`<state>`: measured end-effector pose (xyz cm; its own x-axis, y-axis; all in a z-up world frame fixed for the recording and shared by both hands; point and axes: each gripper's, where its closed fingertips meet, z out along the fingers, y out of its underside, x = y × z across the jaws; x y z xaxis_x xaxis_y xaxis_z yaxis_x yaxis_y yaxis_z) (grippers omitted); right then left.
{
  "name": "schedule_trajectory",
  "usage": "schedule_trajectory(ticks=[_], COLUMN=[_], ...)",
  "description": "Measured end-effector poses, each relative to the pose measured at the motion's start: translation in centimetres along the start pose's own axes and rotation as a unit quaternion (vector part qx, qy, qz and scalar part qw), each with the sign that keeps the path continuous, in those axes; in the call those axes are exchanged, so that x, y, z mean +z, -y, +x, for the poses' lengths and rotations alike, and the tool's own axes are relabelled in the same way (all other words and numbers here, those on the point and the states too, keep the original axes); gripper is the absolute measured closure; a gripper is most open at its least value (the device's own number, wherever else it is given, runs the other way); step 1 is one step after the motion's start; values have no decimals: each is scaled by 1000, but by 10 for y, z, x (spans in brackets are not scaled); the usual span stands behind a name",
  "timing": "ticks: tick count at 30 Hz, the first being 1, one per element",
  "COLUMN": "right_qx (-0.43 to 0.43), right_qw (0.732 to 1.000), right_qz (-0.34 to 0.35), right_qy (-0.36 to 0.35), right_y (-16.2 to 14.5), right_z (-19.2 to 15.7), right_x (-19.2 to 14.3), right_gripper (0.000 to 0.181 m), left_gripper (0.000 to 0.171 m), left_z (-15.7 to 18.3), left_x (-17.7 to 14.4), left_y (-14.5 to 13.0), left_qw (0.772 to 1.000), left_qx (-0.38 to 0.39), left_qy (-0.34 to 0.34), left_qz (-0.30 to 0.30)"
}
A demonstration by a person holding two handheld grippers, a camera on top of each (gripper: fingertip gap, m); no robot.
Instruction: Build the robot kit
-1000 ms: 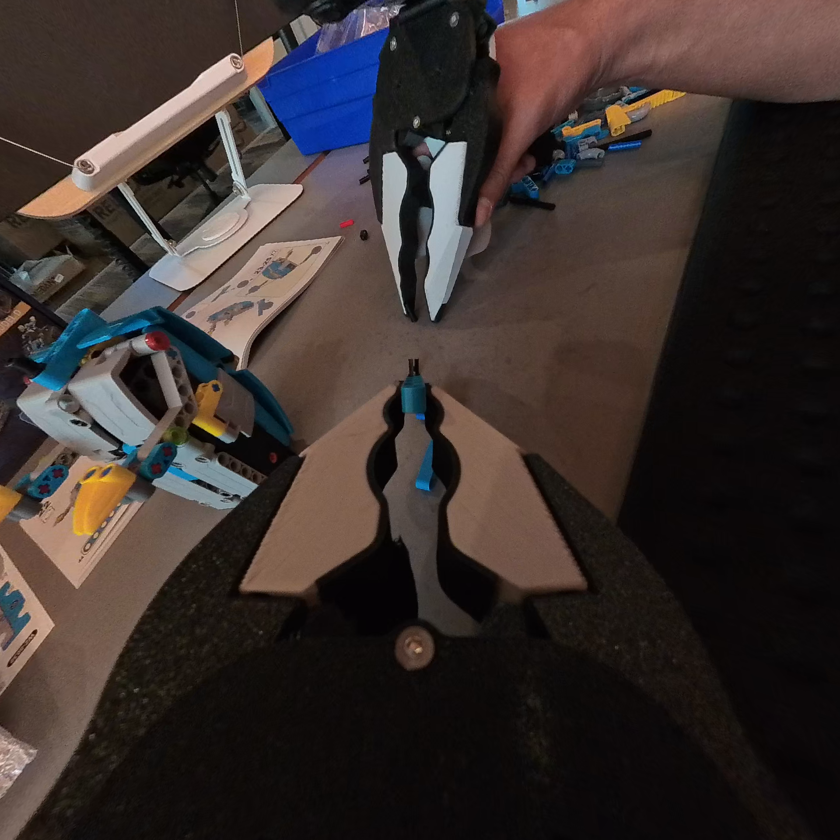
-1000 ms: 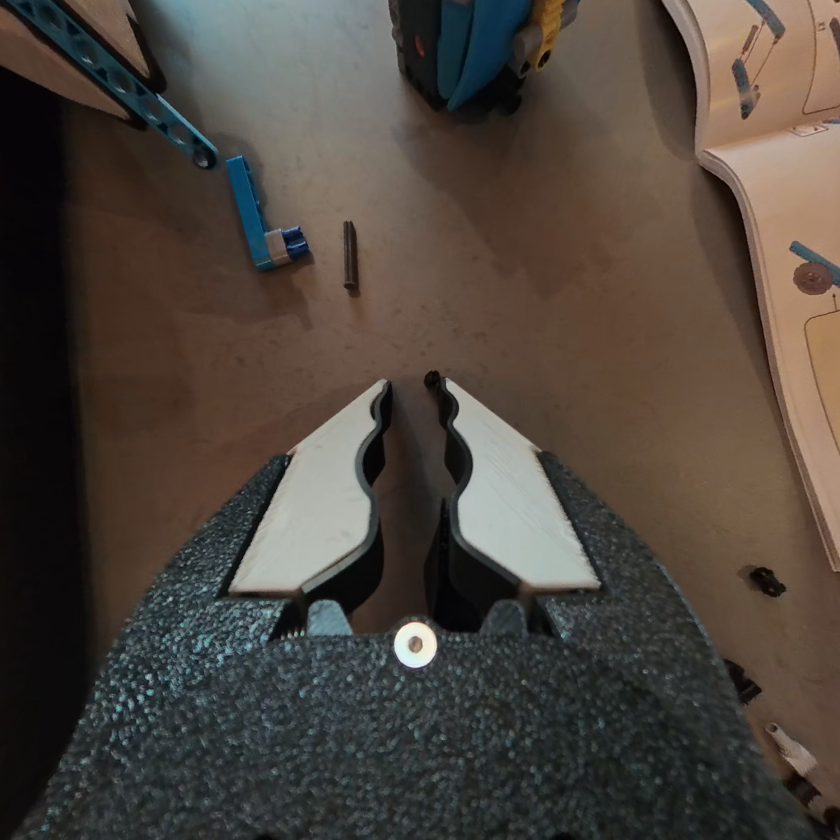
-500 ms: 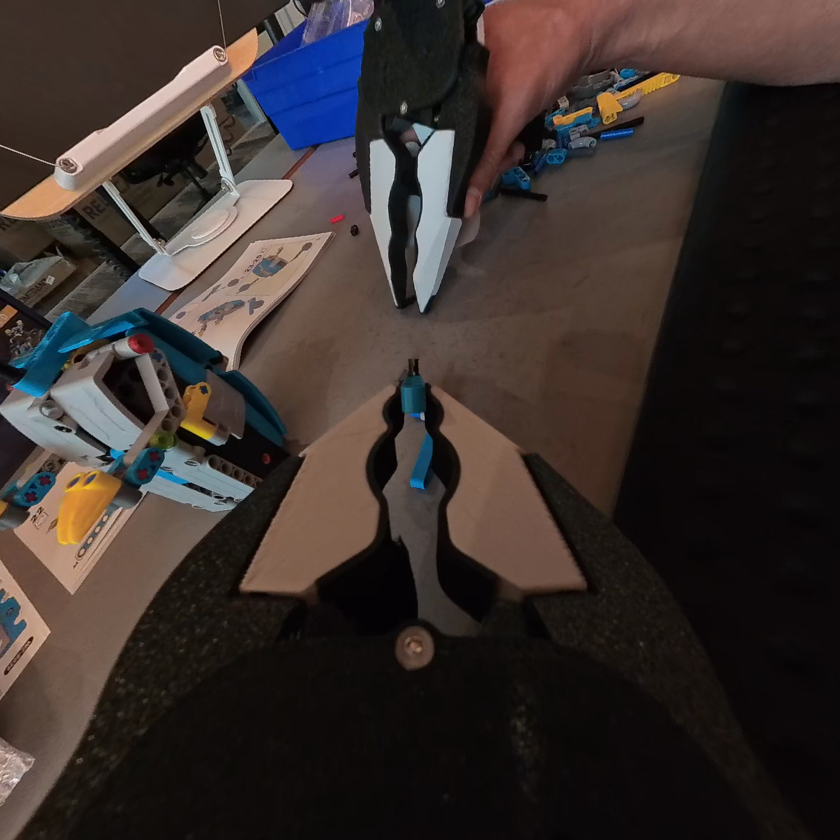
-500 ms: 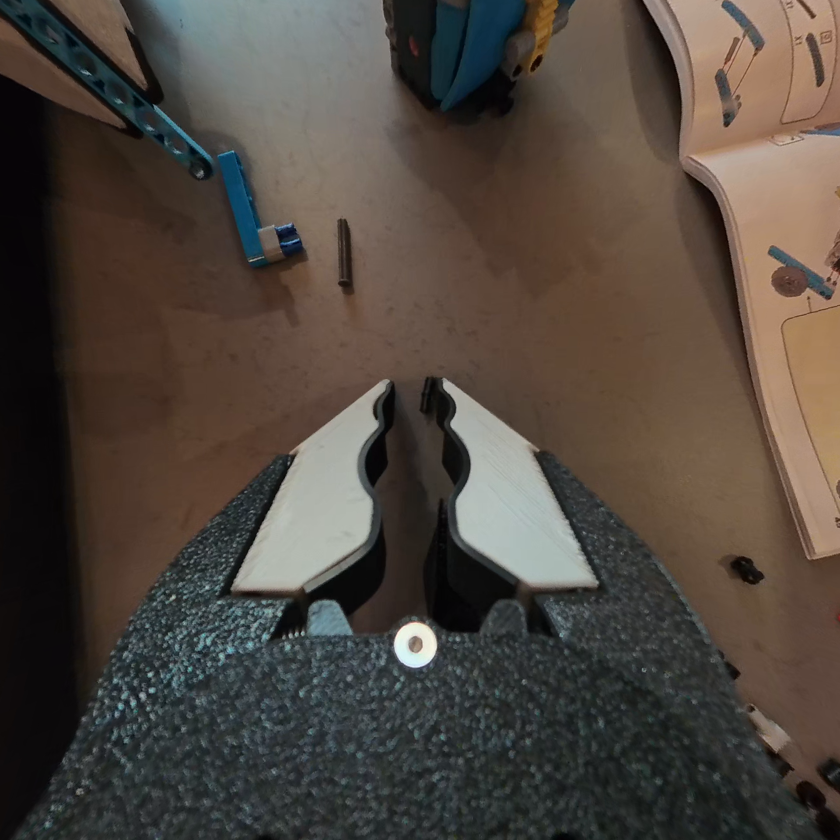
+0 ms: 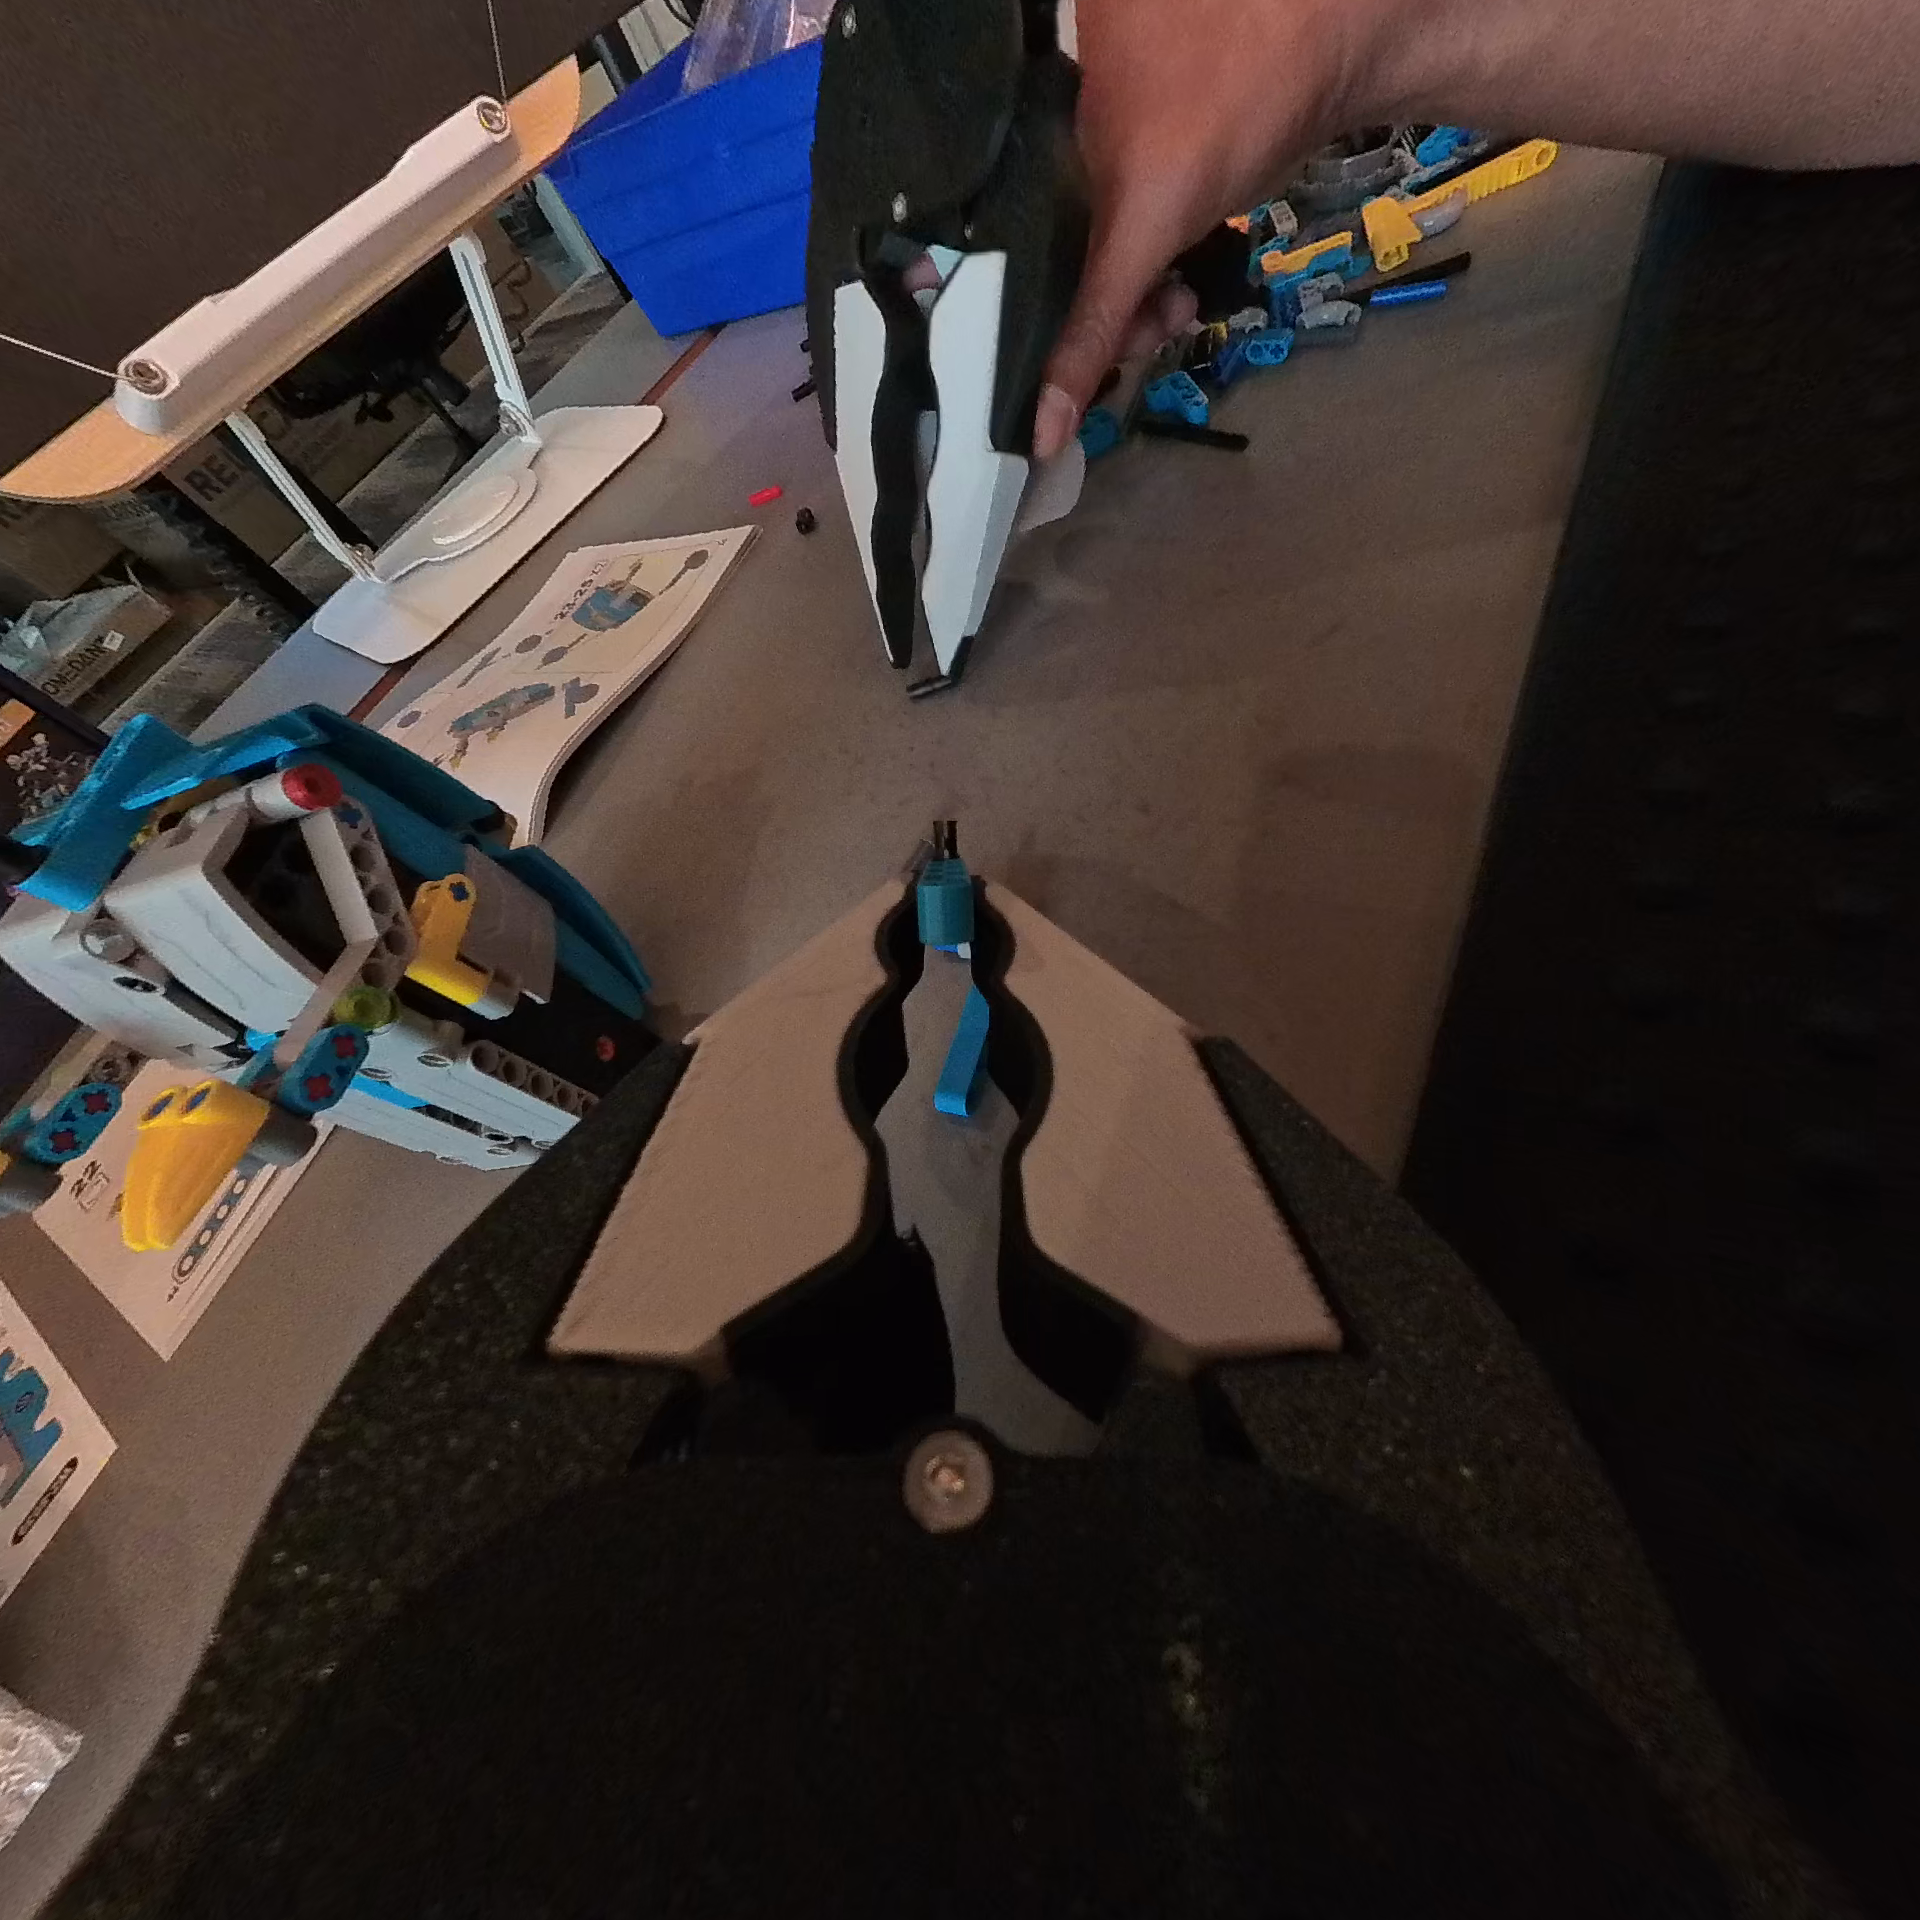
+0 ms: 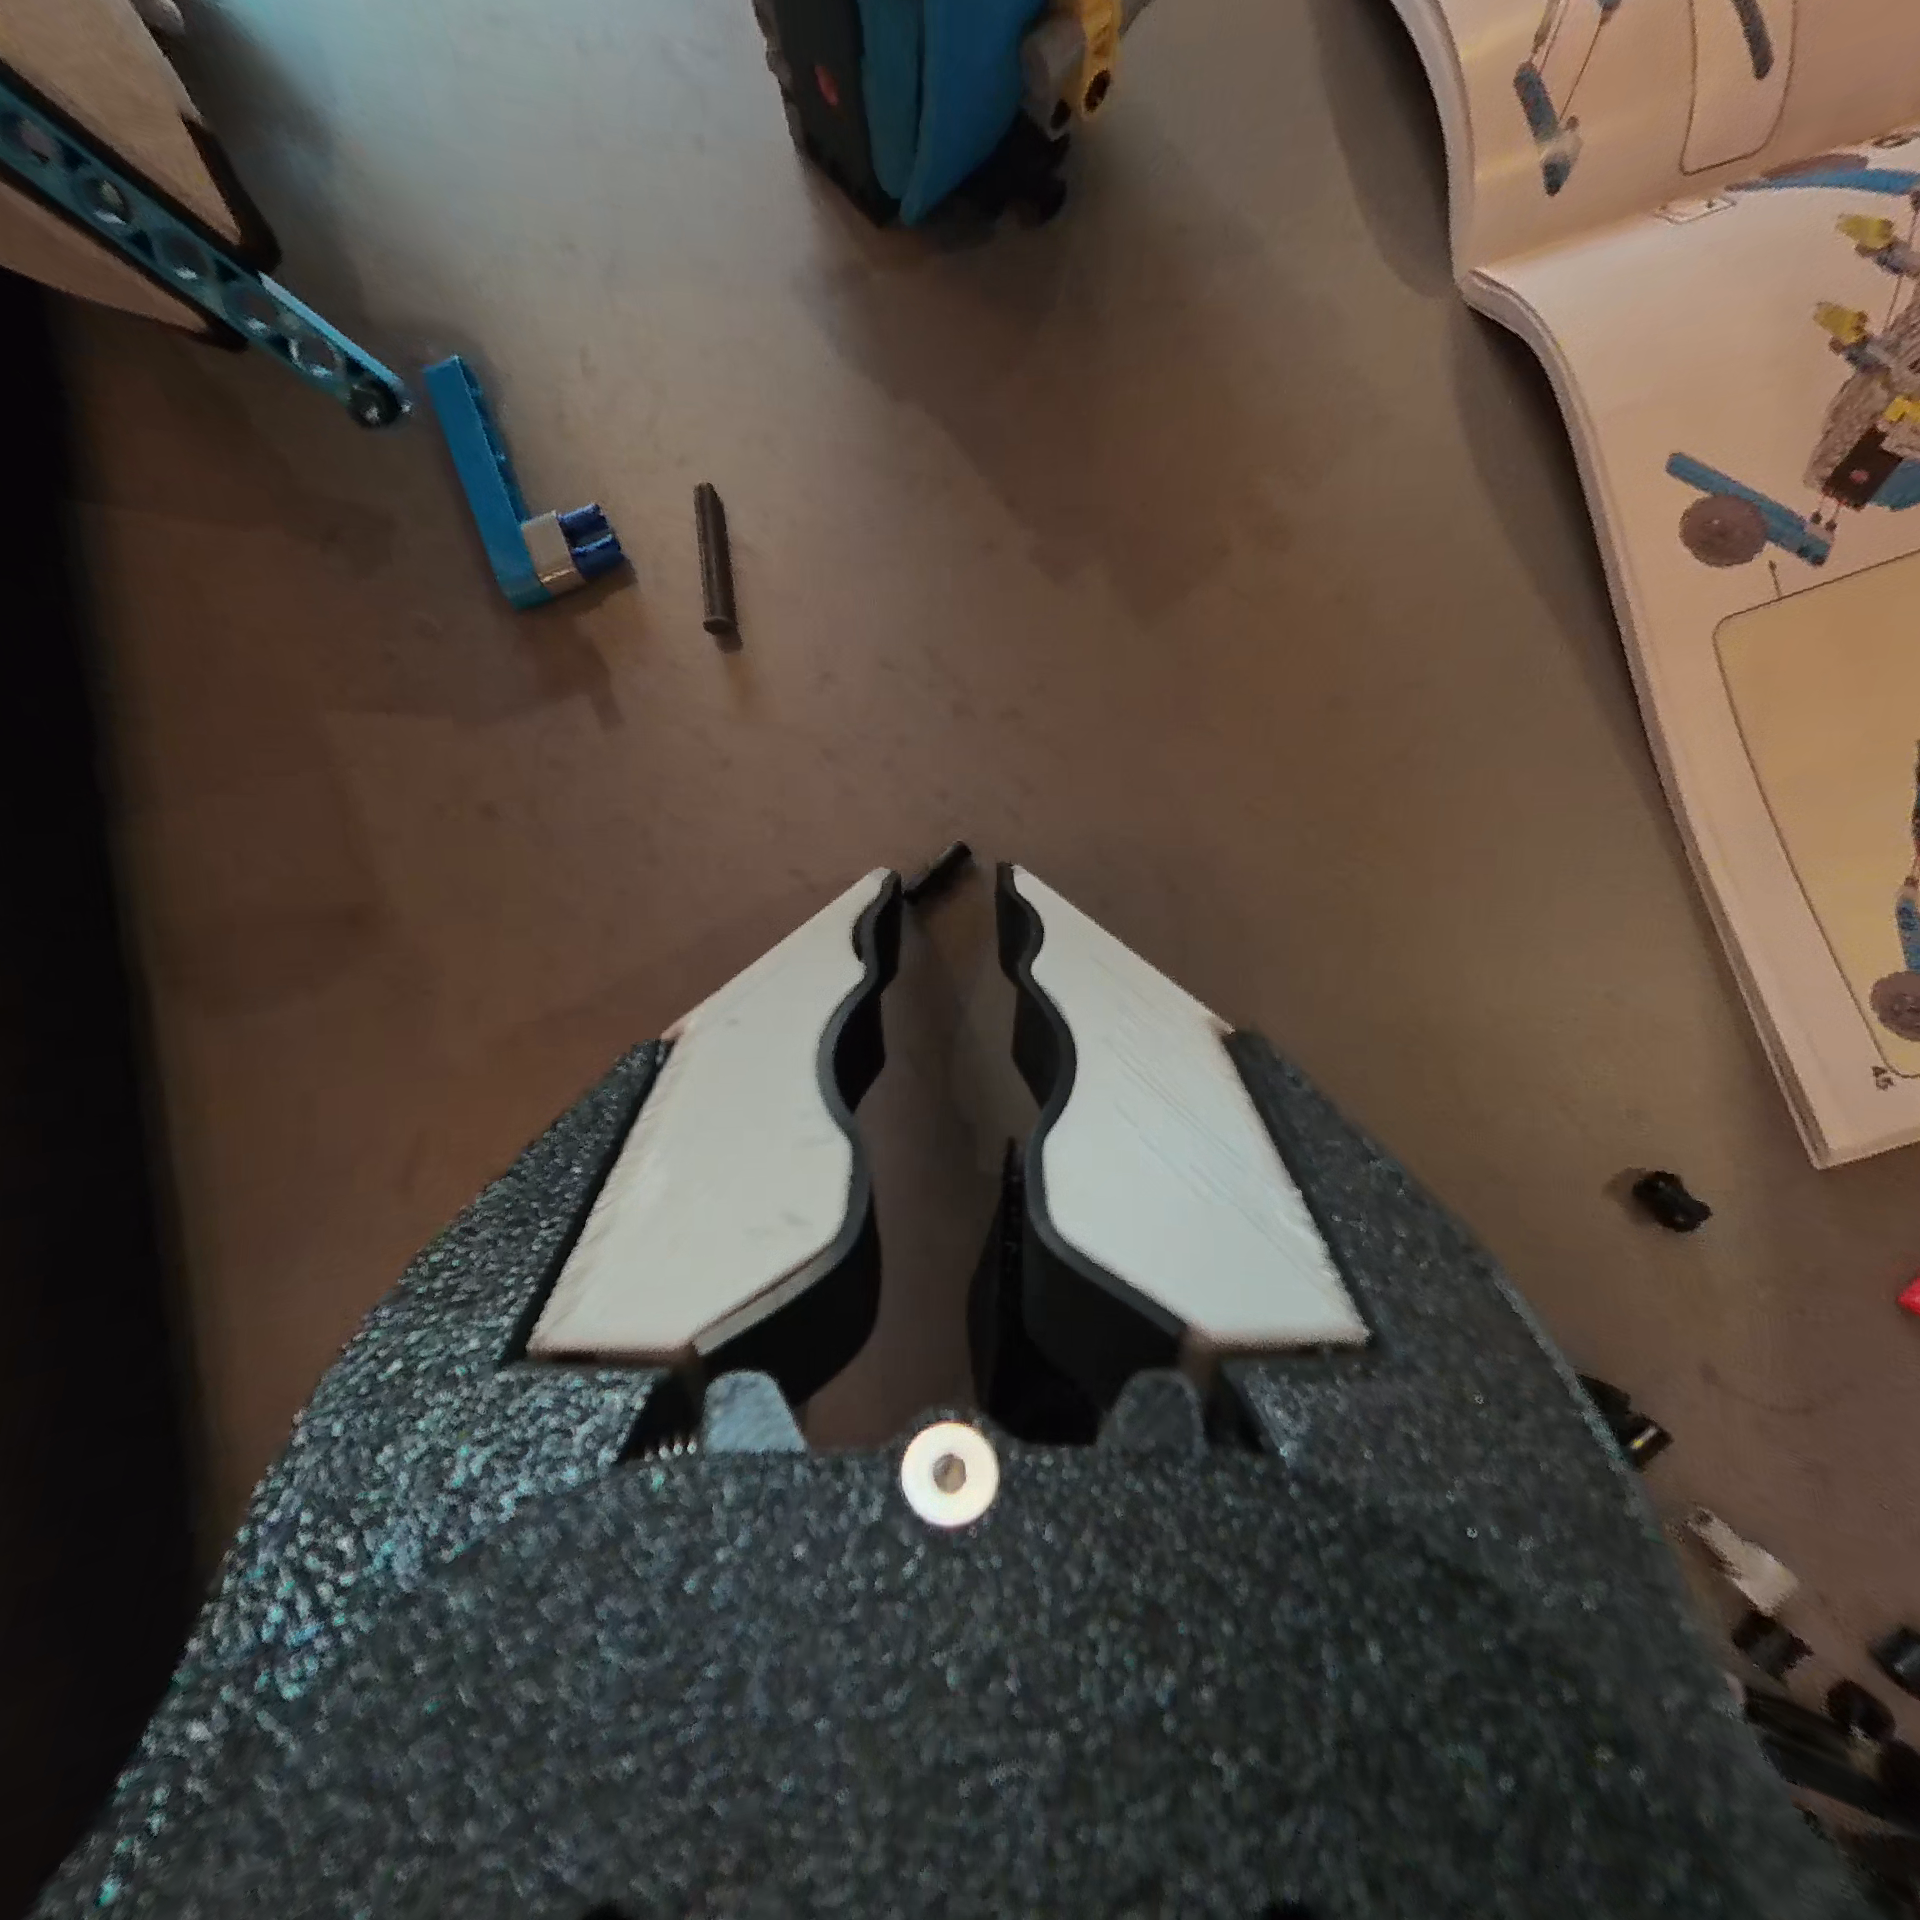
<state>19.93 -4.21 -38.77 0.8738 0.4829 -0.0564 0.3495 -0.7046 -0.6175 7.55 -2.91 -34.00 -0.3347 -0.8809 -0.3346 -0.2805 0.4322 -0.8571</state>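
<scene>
My left gripper [image 5: 943, 883] is shut on a blue beam [image 5: 943, 920] with a black pin sticking out past its fingertips; the beam also shows in the right wrist view [image 6: 208, 301]. My right gripper [image 6: 945, 888] is open, pointing down at the brown table [image 6: 1195, 675]. A small black pin [image 6: 935, 864] lies on the table just at its left fingertip, not clamped. In the left wrist view the right gripper [image 5: 925, 660] stands ahead of me, held by a hand [image 5: 1174, 177], with the pin [image 5: 932, 686] at its tips. A blue L-shaped piece [image 6: 483, 488] and a black axle [image 6: 714, 556] lie beyond.
A blue, white and yellow toy model [image 5: 312, 966] stands at the left, next to an open instruction booklet [image 5: 582, 644]. Behind are a white lamp stand [image 5: 488, 509], a blue bin [image 5: 707, 218] and a pile of loose parts [image 5: 1309, 291]. A dark drop runs along the table's right edge [image 5: 1714, 935]. The left gripper's tips are roughly 15 cm from the right gripper's. To the blue L-shaped piece [image 6: 483, 488]: left tips about 4 cm, right tips about 12 cm. My left gripper's tips are some 7 cm from the black axle [image 6: 714, 556].
The right gripper has lowered to the table and opened a little. The small black pin that sat at its right fingertip now lies by its left fingertip. The left gripper keeps its hold.
</scene>
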Motion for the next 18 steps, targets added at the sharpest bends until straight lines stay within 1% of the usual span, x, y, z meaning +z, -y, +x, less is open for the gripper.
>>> schedule_trajectory(ticks=[5, 8, 12, 13, 16, 18], right_qx=[10, 10, 11, 6, -28, -33], right_qw=[1000, 1000, 1000, 1000, 999, 999], right_qz=[-6, -6, -7, -8, -11, -12], right_qy=[2, -8, -6, 5, -12, -19], right_y=[0, 1, 2, 2, 3, 3], right_z=[-2, 0, -2, -6, -6, -5], right_x=[4, 7, 8, 8, 9, 8], right_gripper=[163, 168, 171, 181, 181, 181], left_gripper=[165, 164, 164, 165, 165, 165], left_z=[0, 1, 1, 1, 1, 1], left_x=[0, 1, 1, 1, 1, 1], left_y=[0, -1, -1, -1, -1, -1], left_qw=[1000, 1000, 1000, 1000, 1000, 1000], left_qx=[1, 3, 3, 3, 2, 2], left_qy=[0, -1, -1, -1, -1, 0], left_qz=[-1, -3, -4, -4, -3, -3])
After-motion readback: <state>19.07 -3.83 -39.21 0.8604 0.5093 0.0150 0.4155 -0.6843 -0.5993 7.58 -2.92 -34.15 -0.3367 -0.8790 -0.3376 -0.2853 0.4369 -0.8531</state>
